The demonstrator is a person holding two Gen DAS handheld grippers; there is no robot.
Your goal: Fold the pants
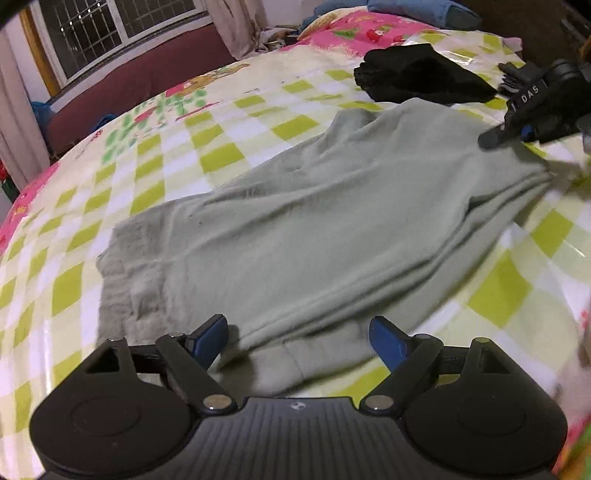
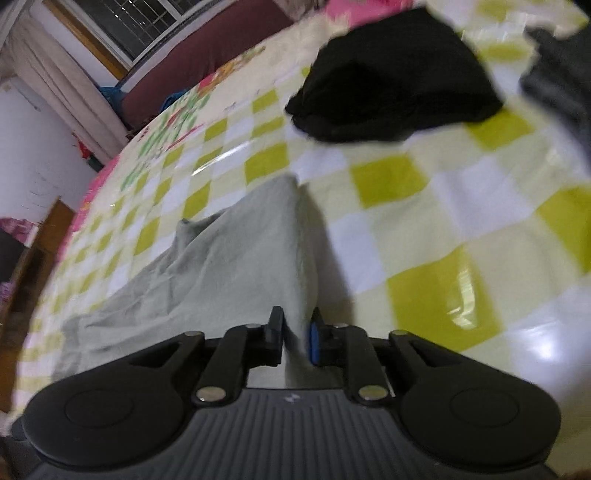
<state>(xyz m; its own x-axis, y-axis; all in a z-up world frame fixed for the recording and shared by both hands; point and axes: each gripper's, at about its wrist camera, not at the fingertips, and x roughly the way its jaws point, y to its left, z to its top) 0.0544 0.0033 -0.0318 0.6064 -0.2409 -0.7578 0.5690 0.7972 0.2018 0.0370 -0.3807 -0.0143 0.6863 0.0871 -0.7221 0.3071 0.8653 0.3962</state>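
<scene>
Pale green pants (image 1: 314, 229) lie spread across a bed with a green and white checked cover (image 1: 229, 155). My left gripper (image 1: 299, 339) is open, its blue-padded fingers wide apart just above the near end of the pants. My right gripper (image 2: 295, 339) is shut on a fold of the pants (image 2: 236, 266), which rises between its fingers. The right gripper also shows in the left wrist view (image 1: 532, 110) at the far right end of the pants.
A black folded garment (image 1: 417, 74) lies beyond the pants, also in the right wrist view (image 2: 395, 74). Blue clothes (image 1: 421, 11) lie at the far edge. A dark red headboard (image 1: 140, 85) and a window (image 1: 110, 26) stand behind the bed.
</scene>
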